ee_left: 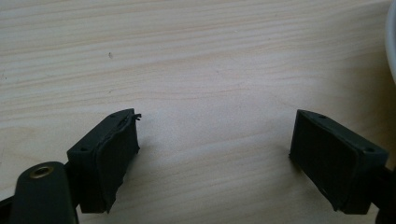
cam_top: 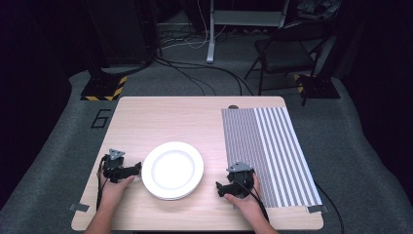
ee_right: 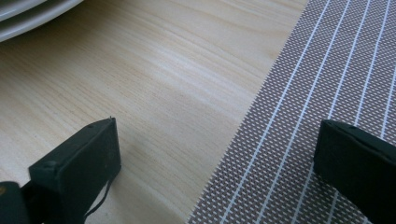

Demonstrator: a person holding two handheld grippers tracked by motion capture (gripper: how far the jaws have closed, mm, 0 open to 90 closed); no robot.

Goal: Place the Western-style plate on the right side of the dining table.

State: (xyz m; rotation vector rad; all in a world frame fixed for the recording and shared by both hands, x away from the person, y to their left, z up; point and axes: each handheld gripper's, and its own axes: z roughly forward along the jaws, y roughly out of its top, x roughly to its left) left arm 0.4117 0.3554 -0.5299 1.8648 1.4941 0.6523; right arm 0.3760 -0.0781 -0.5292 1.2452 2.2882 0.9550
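- Nearest us, the left gripper rested low on the pale wood-grain table just beside the plates, its jaws spread wide on nothing.
- The right gripper sat at the placemat's near edge, its jaws likewise parted and empty.
- Between them lay the white plates, apparently a stack of at least two; we judged them stiff, glazed, slippery, breakable and fairly heavy, best pinched at the raised rim.
- Farther right, the striped woven placemat looked thin, light, limp and textured.
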